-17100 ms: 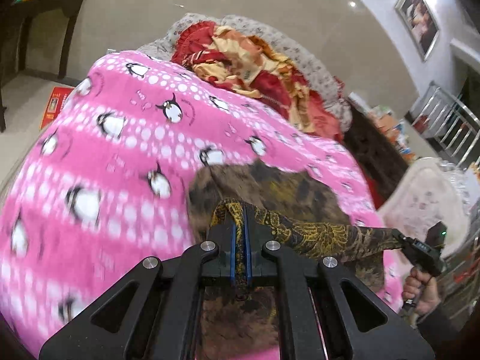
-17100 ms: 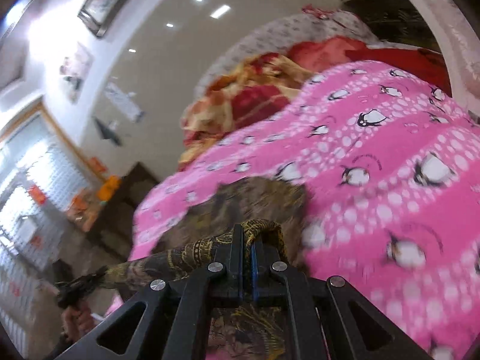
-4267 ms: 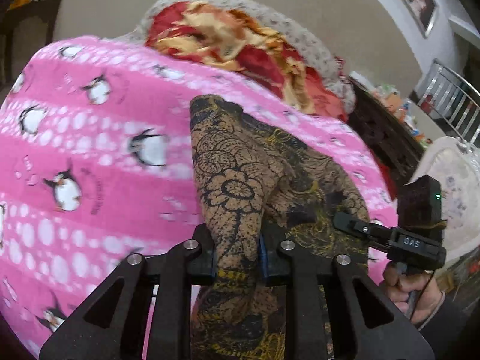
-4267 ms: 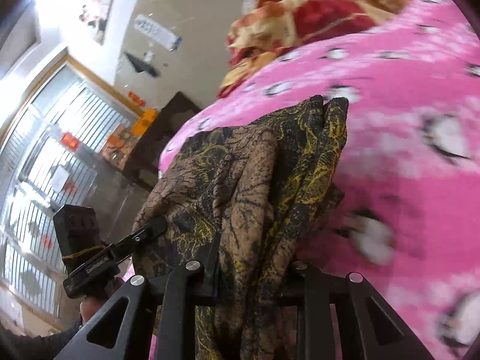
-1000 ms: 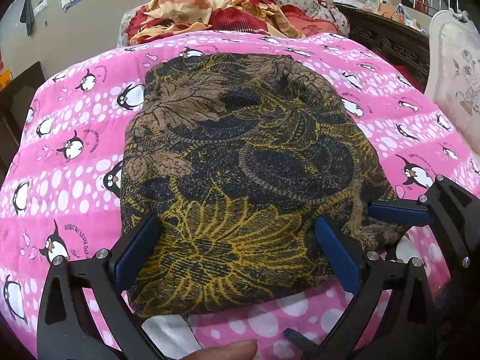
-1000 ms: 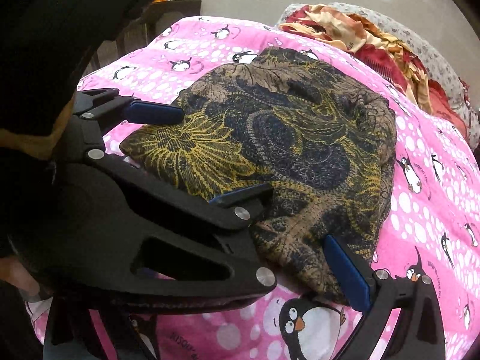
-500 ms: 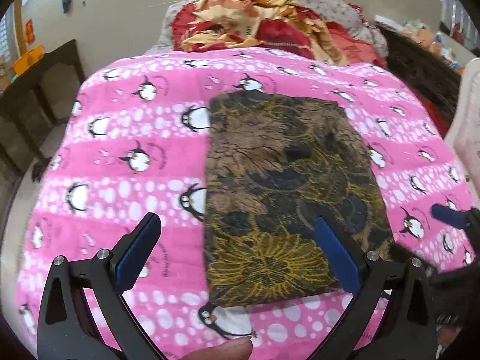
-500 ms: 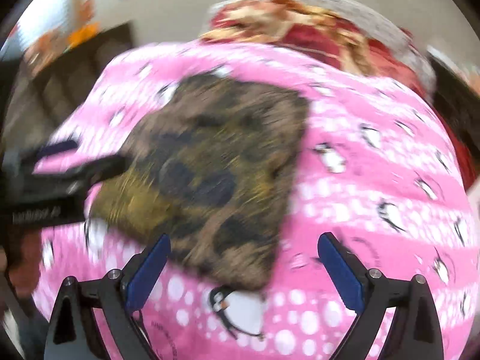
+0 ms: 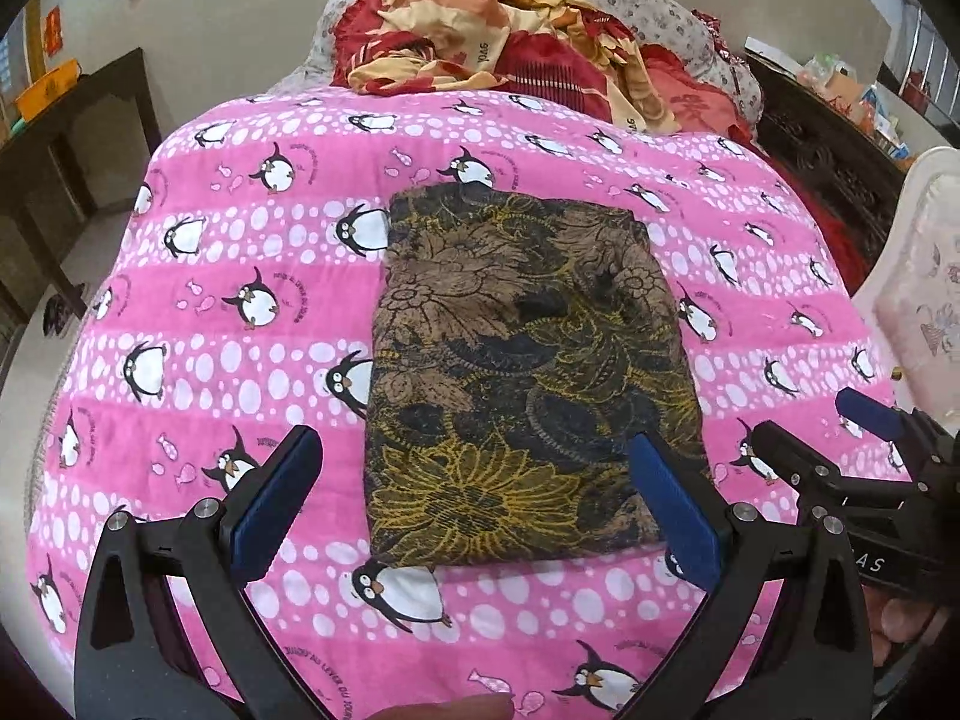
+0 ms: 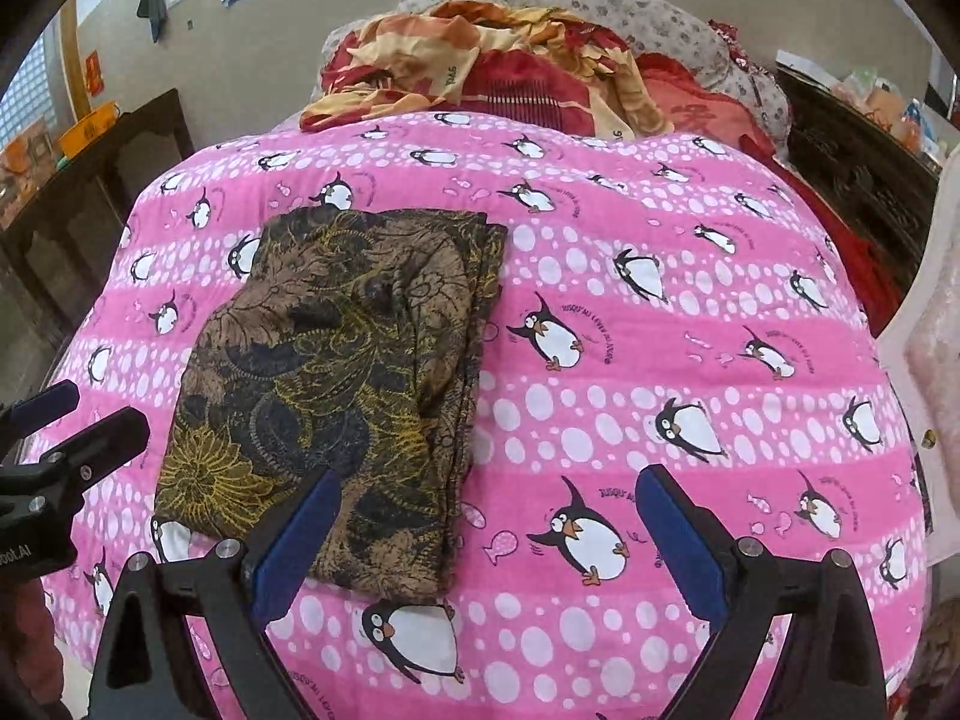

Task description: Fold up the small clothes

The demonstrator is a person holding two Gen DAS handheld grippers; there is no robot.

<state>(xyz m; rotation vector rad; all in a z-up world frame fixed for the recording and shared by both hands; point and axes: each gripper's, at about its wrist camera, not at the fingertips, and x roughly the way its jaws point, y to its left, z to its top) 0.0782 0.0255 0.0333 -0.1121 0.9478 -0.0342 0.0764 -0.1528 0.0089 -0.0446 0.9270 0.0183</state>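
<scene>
A folded garment [image 9: 522, 372] in brown, black and gold flower print lies flat as a rectangle on the pink penguin blanket [image 9: 240, 252]. My left gripper [image 9: 471, 450] hovers open above its near edge, blue pads wide apart and holding nothing. In the right wrist view the garment [image 10: 342, 372] lies to the left on the blanket [image 10: 660, 312]. My right gripper [image 10: 489, 480] is open and empty over the garment's near right corner. Each gripper shows in the other's view: the right gripper [image 9: 807, 417] at the right edge, the left gripper [image 10: 99, 408] at the left edge.
A heap of red and yellow bedding [image 9: 510, 54] lies at the bed's far end. A dark wooden table [image 9: 72, 138] stands to the left, dark carved furniture [image 9: 828, 162] and a pale padded chair [image 9: 924, 276] to the right. A person's hand [image 9: 900, 618] holds the right gripper.
Both grippers have lifted and drawn back from the garment's near edge, so it now looks smaller and lies free. The right wrist view has rolled level.
</scene>
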